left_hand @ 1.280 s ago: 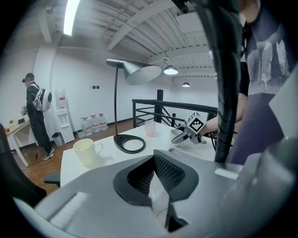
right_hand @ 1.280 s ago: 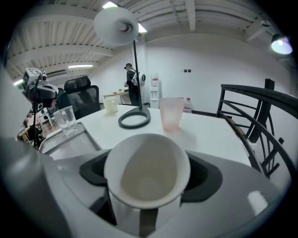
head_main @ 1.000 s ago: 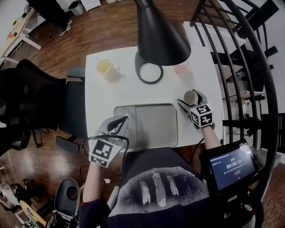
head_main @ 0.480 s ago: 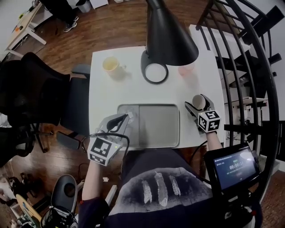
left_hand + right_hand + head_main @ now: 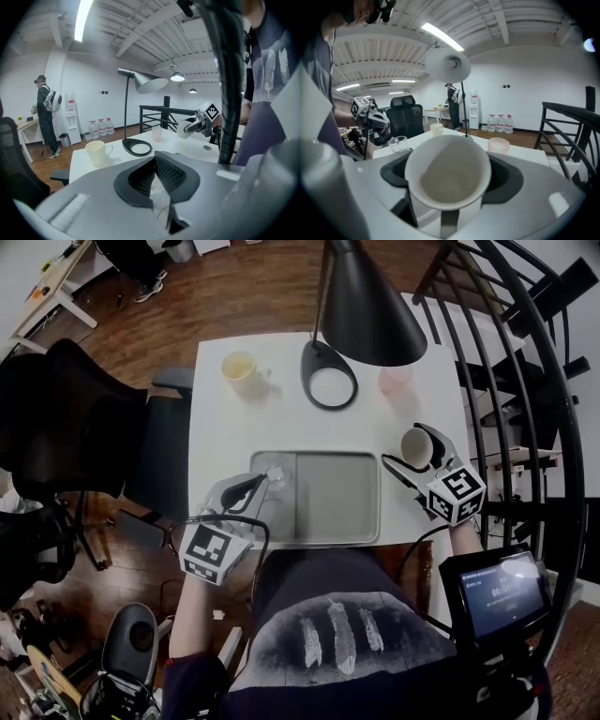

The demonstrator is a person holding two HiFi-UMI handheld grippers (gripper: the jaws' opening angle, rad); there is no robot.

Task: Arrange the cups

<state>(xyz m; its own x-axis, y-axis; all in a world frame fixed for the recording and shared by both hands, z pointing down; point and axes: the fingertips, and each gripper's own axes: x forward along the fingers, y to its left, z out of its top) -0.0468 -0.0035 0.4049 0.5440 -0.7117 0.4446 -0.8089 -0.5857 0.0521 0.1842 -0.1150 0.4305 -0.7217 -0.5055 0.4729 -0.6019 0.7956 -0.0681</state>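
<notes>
Head view: a white table point(image 5: 216, 442) carries a grey tray point(image 5: 333, 498). The left gripper point(image 5: 262, 486) reaches over the tray's left end, its fingers pressed together on the wall of a clear glass point(image 5: 277, 470). The right gripper point(image 5: 415, 456), just right of the tray, pinches a white mug point(image 5: 413, 443) between its fingers. A cream mug point(image 5: 238, 365), a black lamp base point(image 5: 329, 386) and a pink cup point(image 5: 395, 379) stand along the far side.

Left gripper view: the fingers point(image 5: 174, 172) are shut on the thin glass wall point(image 5: 158, 197). Across the table the right gripper point(image 5: 196, 125) holds the white mug point(image 5: 183, 129) tilted and clear of the tabletop.

Right gripper view: the white mug point(image 5: 447, 176) fills the space between the fingers point(image 5: 506, 176), mouth towards the camera and empty. Beyond it the clear glass point(image 5: 397, 143) sits at the left gripper's point(image 5: 377, 123) tip.
</notes>
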